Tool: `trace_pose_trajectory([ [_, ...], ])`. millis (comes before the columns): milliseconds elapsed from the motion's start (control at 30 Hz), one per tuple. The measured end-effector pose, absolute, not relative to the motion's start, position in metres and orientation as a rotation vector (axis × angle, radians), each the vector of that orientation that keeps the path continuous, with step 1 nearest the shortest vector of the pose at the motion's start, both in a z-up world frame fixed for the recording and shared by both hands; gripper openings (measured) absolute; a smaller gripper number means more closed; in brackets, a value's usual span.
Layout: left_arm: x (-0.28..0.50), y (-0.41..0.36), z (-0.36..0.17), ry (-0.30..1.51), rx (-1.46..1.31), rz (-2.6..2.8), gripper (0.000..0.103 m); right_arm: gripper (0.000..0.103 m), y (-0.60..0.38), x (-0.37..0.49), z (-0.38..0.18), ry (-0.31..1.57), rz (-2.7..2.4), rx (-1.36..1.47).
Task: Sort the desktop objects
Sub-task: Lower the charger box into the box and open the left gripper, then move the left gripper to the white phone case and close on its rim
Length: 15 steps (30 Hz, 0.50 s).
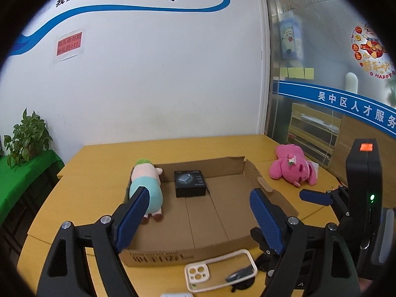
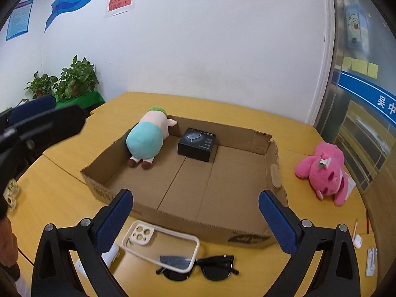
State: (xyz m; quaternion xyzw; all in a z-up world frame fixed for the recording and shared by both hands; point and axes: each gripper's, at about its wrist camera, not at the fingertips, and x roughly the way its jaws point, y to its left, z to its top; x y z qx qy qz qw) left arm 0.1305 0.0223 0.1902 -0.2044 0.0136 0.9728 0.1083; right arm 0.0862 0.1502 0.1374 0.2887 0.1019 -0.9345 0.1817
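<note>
The left finger (image 1: 133, 212) hides part of the plush (image 1: 146, 188) in the left wrist view. The sunglasses (image 2: 210, 267) lie partly under the phone case (image 2: 160, 245); in the left wrist view little of them shows. A white thing (image 1: 173, 294) is cut off by the near edge. Small white items (image 2: 371, 259) at the right are too small to tell. The print on the box (image 2: 198, 143) is unreadable.

Cardboard tray (image 2: 274, 170) holding teal plush (image 2: 144, 141) and black box (image 2: 198, 144) (both rearward), sunglasses (image 2: 200, 267) nearer
</note>
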Motion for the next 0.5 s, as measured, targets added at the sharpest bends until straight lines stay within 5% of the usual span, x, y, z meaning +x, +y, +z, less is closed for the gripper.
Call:
trace_pose_trajectory([
  [233,0.146,0.023,0.176,-0.038,-0.620,2.838,0.079,0.103,0.166,0.114,0.137,0.275,-2.655,0.815],
  [267,0.146,0.023,0.173,-0.045,-0.634,2.836,0.072,0.103,0.169,0.114,0.137,0.262,-2.651,0.819],
  [367,0.140,0.024,0.161,-0.041,-0.709,2.810,0.021,0.103,0.175,0.112,0.130,0.247,-2.639,0.836],
  [467,0.129,0.020,0.145,-0.076,-0.815,2.770,0.020,0.103,0.180,0.107,0.111,0.242,-2.599,0.905],
  [500,0.124,0.017,0.137,-0.091,-0.861,2.753,0.027,0.103,0.184,0.104,0.101,0.232,-2.585,0.943],
])
